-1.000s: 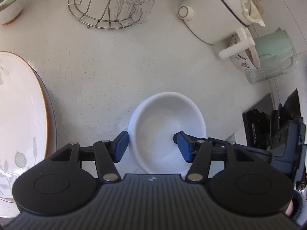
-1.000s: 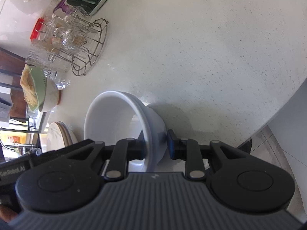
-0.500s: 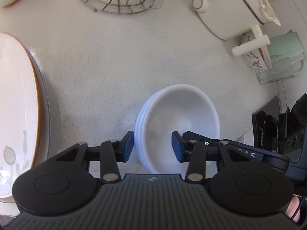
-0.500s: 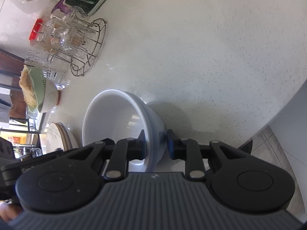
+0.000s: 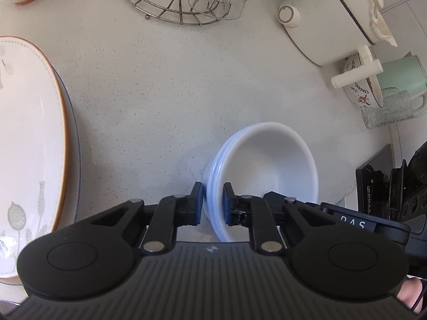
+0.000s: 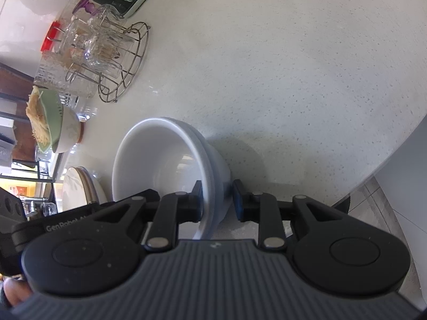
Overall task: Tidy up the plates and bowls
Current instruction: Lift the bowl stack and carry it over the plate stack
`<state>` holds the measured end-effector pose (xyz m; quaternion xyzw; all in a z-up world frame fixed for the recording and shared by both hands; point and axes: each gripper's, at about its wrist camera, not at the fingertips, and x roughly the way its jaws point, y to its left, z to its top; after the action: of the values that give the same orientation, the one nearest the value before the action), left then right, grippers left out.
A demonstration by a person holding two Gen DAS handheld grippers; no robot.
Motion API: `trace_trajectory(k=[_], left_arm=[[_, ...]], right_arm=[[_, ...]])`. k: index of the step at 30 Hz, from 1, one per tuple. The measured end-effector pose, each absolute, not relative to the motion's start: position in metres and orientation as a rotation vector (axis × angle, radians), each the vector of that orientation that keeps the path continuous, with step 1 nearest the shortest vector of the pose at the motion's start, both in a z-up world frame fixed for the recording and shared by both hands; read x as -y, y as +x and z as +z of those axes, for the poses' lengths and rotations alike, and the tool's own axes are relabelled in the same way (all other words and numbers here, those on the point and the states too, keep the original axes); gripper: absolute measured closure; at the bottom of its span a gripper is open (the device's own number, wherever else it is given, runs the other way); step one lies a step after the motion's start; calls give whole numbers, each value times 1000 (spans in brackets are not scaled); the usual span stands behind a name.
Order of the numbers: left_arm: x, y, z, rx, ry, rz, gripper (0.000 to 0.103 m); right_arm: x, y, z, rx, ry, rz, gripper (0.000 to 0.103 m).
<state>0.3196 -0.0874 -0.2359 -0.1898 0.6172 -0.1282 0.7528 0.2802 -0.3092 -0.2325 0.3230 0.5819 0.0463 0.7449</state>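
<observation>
While my left gripper was closing on the stacked white ceramic bowls' near rim, my right gripper clamped the opposite rim.

Home kitchen: countertop, kettle, glass rack.

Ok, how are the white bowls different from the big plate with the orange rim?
The white bowls are deep and plain; the plate is wide and shallow, with a leaf pattern. The white bowls are gripped at the rim by the left gripper, its jaws closing on it, and by the right gripper; the plate is untouched. Both are stacked on others of their kind, on the pale counter.
</observation>
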Motion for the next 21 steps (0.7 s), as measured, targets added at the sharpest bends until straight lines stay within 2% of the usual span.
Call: trace_trajectory(k=[12, 21], left_arm=[[78, 313, -226, -1340, -422, -285, 85], [69, 309, -208, -1309, -433, -310, 85]], right_arm=[[307, 276, -231, -1271, 725, 126, 77], [307, 270, -209, -1230, 719, 140, 77]])
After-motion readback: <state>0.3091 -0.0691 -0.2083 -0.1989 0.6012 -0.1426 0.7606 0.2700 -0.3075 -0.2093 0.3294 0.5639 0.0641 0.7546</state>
